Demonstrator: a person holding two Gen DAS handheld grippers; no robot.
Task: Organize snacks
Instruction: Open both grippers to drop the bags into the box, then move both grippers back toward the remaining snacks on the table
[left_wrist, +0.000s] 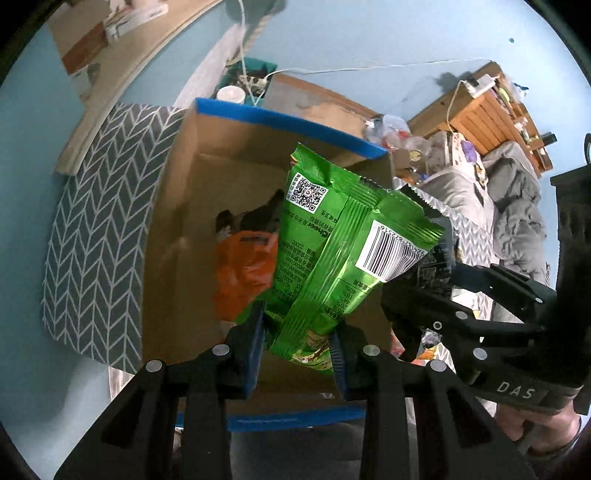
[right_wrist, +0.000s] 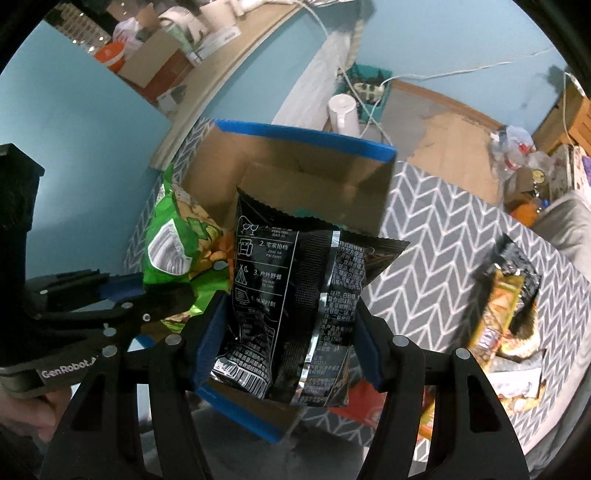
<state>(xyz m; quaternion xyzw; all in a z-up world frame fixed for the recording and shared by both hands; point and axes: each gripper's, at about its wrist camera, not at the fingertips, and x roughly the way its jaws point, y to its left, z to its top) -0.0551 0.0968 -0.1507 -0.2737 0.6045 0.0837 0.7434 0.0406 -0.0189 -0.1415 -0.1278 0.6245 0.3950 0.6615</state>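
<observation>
My left gripper (left_wrist: 299, 343) is shut on a green snack bag (left_wrist: 332, 251) and holds it over the open cardboard box (left_wrist: 177, 206) with blue-taped rims. An orange packet (left_wrist: 243, 273) lies inside the box. My right gripper (right_wrist: 288, 332) is shut on a black snack bag (right_wrist: 295, 295) and holds it over the same box (right_wrist: 332, 173). The green bag (right_wrist: 177, 251) and my left gripper (right_wrist: 147, 299) show at the left of the right wrist view. The right gripper (left_wrist: 436, 314) shows at the right of the left wrist view.
The box stands on a grey herringbone cloth (right_wrist: 443, 229). Several loose snack packets (right_wrist: 506, 306) lie on the cloth to the right of the box. A white jug (right_wrist: 343, 110) and cables stand behind the box. A wooden shelf (left_wrist: 480, 110) is at the far right.
</observation>
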